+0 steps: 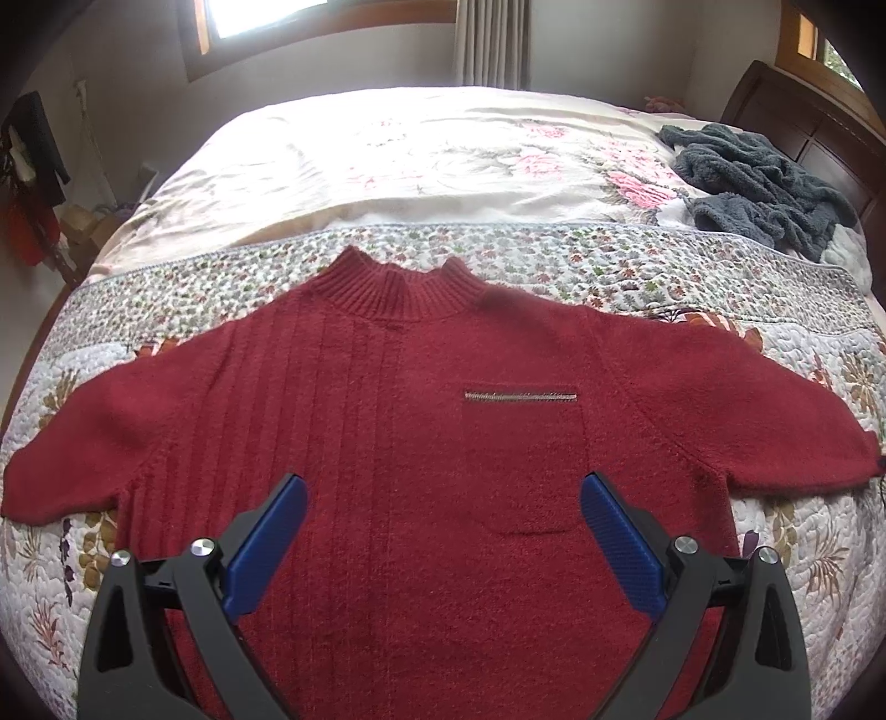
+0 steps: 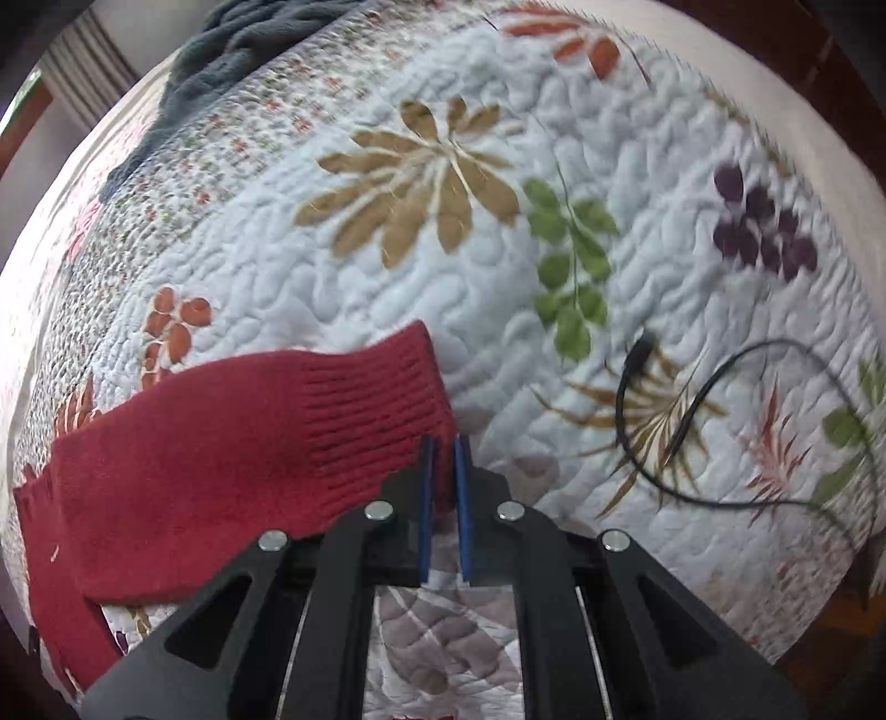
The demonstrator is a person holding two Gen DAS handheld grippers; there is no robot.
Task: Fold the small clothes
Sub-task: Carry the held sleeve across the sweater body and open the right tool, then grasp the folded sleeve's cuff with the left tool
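Sweater [image 1: 421,443] hem is cut off by the bottom edge and hidden behind the left gripper [image 1: 443,498]. Cuff [image 2: 376,410] corner is hidden between right fingers [image 2: 425,498]. Quilt [image 2: 720,138] is blurred at upper right. Cable [image 2: 720,498] end is lost at frame edge.

No readable text, labels, brands, numbers or signs appeared in either view, none on the red sweater [image 1: 421,443], none on the floral quilt [image 2: 554,277]

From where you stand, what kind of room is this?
Most likely a bedroom. A red sweater lies spread on a bed with a floral quilt, a dark wooden headboard stands at the far right, and a curtained window lets in daylight.
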